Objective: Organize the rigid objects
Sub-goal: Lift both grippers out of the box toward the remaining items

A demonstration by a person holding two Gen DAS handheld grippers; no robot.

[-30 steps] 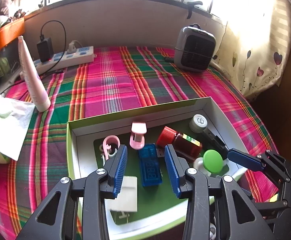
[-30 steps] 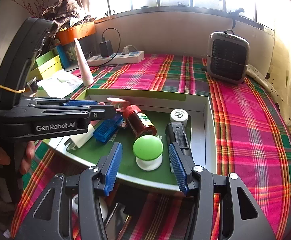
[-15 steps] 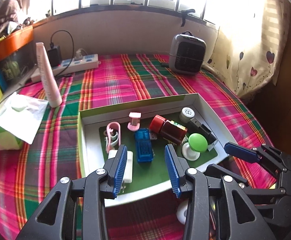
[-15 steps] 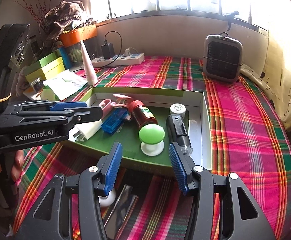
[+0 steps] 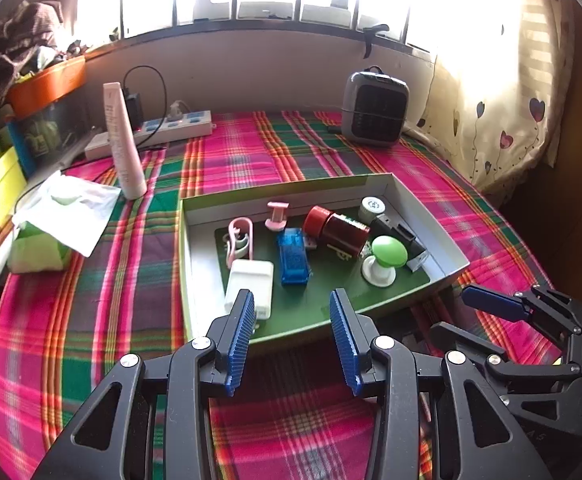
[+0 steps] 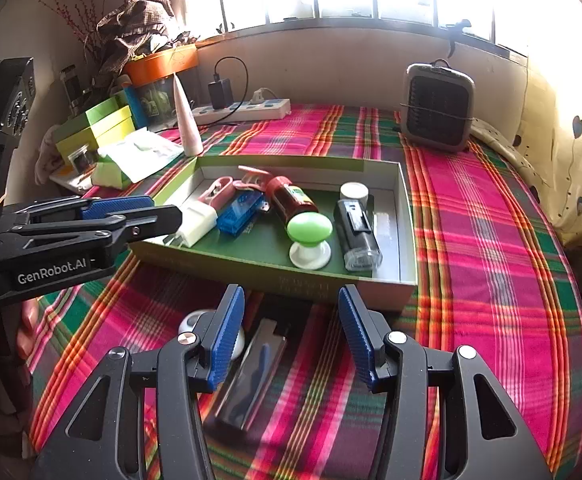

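right wrist view, metal case (image 6: 251, 372) between open fingers (image 6: 227, 336)

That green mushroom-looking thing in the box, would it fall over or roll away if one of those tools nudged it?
The green mushroom-shaped thing stands upright on a white foot narrower than its domed cap, so a sideways nudge would probably tip it. Once down, the round cap might let it roll in a curve, though the black device close beside it would likely stop it. It looks like rigid plastic, so probably light.

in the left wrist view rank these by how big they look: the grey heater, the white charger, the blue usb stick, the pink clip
1. grey heater
2. white charger
3. blue usb stick
4. pink clip

Charger sits nearer the camera, so its lead over the stick is unsure.
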